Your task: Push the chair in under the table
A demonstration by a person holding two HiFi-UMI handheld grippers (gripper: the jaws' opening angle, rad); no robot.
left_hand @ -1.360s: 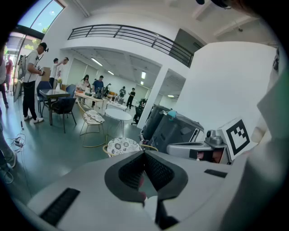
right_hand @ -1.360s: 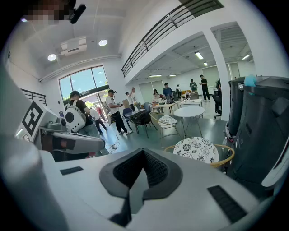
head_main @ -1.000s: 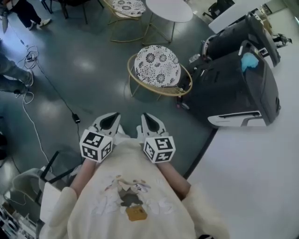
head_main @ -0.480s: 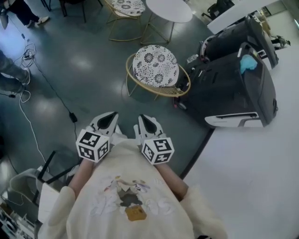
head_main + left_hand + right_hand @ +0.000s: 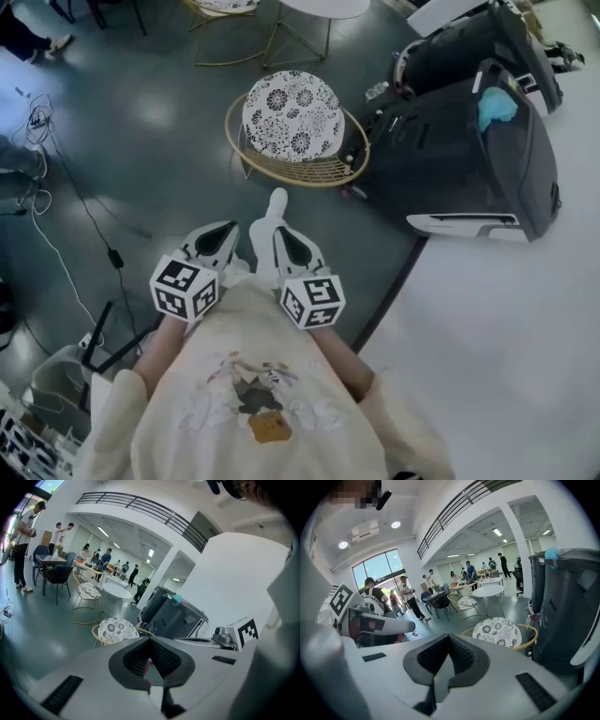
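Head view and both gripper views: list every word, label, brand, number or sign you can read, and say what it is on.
No words, numbers or brands can be read in any view.
On the left gripper and right gripper: black-and-white square marker patterns only, no letters or digits.
On the sweater: a printed picture; any lettering is too blurred to read.
On the black suitcase: no label can be made out.

**Black florals on white, ringed in gold**

Ahead of both tools, the chair (image 5: 298,117) has a white cushion printed with black floral medallions, set in a gold wire frame. The floor (image 5: 159,141) around it is glossy dark grey-green. To the right of the right tool (image 5: 284,236), charcoal-black cases (image 5: 459,159) carry a turquoise patch (image 5: 495,106), and the tabletop (image 5: 506,356) is white. The left tool (image 5: 225,234) and the right tool are both white with black-and-white square markers.
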